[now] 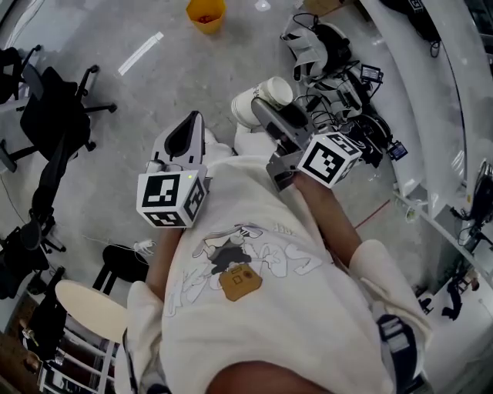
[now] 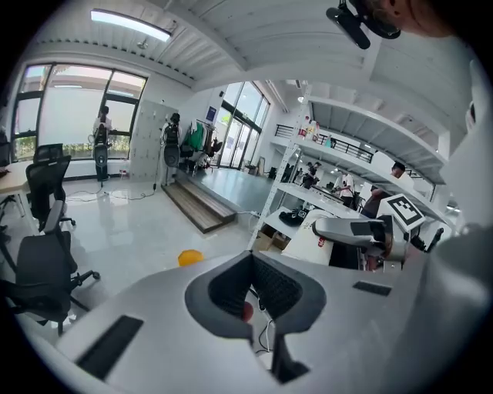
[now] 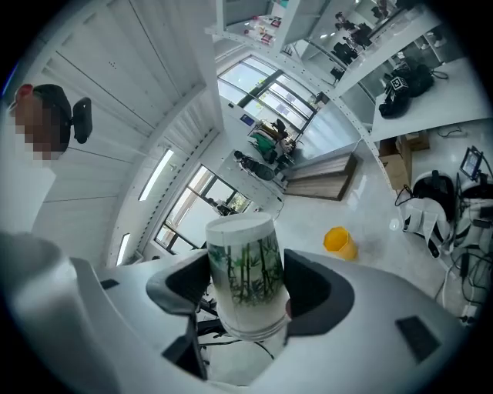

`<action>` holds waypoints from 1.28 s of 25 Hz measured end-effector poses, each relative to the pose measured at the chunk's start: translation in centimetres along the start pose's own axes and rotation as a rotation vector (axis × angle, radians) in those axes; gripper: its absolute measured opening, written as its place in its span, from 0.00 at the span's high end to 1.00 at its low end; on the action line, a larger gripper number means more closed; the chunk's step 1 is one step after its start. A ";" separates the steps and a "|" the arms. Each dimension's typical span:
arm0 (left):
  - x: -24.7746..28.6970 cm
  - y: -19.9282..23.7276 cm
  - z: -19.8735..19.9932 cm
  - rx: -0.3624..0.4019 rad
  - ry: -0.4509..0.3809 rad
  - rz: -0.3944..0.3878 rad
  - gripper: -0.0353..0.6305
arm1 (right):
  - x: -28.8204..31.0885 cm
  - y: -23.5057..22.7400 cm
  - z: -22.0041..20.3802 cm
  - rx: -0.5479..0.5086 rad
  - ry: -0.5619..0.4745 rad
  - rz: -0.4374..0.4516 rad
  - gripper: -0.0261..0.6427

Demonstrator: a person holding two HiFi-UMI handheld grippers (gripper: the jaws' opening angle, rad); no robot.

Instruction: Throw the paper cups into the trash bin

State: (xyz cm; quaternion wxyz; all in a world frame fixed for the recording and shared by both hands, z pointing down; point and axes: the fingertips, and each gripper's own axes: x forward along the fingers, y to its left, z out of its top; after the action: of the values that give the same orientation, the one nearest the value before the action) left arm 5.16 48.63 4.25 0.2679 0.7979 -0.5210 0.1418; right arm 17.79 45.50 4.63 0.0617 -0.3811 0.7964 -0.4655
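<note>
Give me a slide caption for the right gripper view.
The right gripper clamps a bamboo-print paper cup in its fingers, yellow trash bin beyond.

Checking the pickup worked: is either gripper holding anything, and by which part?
The right gripper holds a paper cup by its side wall. Left gripper empty, jaws together.

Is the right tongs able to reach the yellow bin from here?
Probably not yet. The right tongs, holding the paper cup, are far from the yellow bin; only open floor lies between.
</note>
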 end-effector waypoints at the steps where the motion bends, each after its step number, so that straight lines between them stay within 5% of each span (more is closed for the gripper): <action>1: 0.1 -0.2 0.1 0.001 0.000 0.001 0.94 | -0.1 0.0 0.4 0.002 -0.006 0.008 0.51; 19: 2.7 -0.5 0.7 -0.018 -0.008 0.076 0.94 | -0.7 -4.2 3.7 -0.037 0.014 0.014 0.51; 25: 7.1 4.1 4.0 -0.020 -0.006 0.052 0.94 | 6.3 -4.0 6.2 -0.071 0.032 0.019 0.51; 32: 15.5 14.8 11.2 -0.044 0.047 0.003 0.94 | 19.4 -4.1 9.9 -0.089 0.119 -0.006 0.51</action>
State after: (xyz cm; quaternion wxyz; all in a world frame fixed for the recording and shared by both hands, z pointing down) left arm -2.41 25.79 7.10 0.2975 0.7876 -0.5186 0.1494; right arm 10.89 24.57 7.28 -0.0041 -0.3576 0.8175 -0.4515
